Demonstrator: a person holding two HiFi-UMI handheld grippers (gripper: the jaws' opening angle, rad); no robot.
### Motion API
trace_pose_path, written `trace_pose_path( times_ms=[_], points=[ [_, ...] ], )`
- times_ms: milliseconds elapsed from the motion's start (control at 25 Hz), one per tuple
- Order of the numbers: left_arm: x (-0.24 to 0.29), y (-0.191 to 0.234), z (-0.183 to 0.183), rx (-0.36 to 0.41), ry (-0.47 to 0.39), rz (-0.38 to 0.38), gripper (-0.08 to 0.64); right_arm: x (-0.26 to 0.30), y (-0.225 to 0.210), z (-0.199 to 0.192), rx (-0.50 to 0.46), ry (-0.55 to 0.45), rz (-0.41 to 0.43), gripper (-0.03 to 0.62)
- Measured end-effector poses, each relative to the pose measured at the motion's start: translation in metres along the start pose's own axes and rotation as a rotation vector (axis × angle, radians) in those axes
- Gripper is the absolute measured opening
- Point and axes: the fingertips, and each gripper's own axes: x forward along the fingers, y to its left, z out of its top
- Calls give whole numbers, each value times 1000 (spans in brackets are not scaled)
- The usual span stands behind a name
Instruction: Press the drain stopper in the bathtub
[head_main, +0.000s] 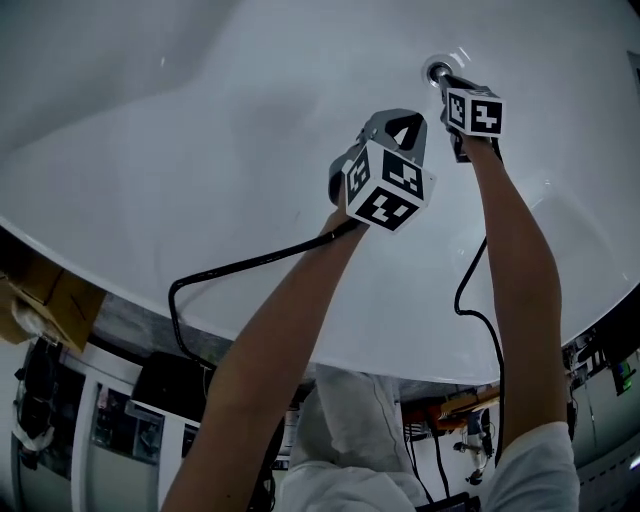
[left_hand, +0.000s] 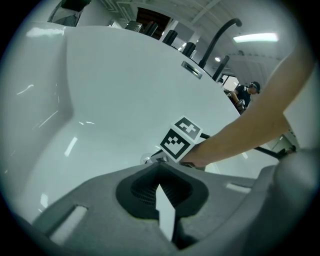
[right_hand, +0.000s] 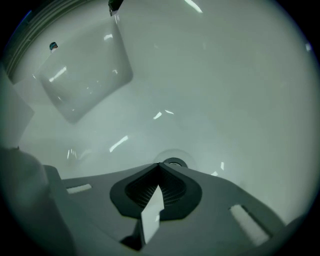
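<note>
The round chrome drain stopper (head_main: 436, 70) sits in the floor of the white bathtub (head_main: 200, 150). My right gripper (head_main: 443, 80) is shut, and its tips rest at the stopper's near edge. In the right gripper view the stopper (right_hand: 174, 162) shows just past the closed tips of the right gripper (right_hand: 159, 165). My left gripper (head_main: 402, 128) hangs shut and empty over the tub floor, a little nearer to me and left of the right one. From the left gripper view, the left gripper (left_hand: 159, 163) points at the right gripper's marker cube (left_hand: 181, 137) and the drain (left_hand: 148, 159).
A black curved faucet (left_hand: 220, 35) and a metal overflow plate (left_hand: 191, 69) stand on the tub's far rim, with a person (left_hand: 246, 95) beyond. Black cables (head_main: 230, 270) trail from both grippers over the near rim (head_main: 150, 300). A cardboard box (head_main: 50, 295) lies outside, left.
</note>
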Motion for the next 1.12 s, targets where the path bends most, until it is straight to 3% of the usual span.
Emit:
trace_pose_path(
  times_ms=[160, 320, 520, 880, 1120],
  points=[
    [-43, -13, 25, 2, -7, 11, -1, -40, 21, 13, 47, -44, 10, 3],
    [-88, -34, 54, -40, -26, 35, 0, -91, 47, 22, -21, -81, 56, 3],
    [-143, -66, 91, -13, -47, 53, 0, -163, 76, 35, -75, -154, 100, 3],
    [-244, -127, 151, -1, -143, 85, 0, -300, 127, 49, -74, -286, 175, 3],
    [-311, -181, 179, 56, -194, 80, 0, -406, 151, 68, -78, -402, 188, 3]
  ],
)
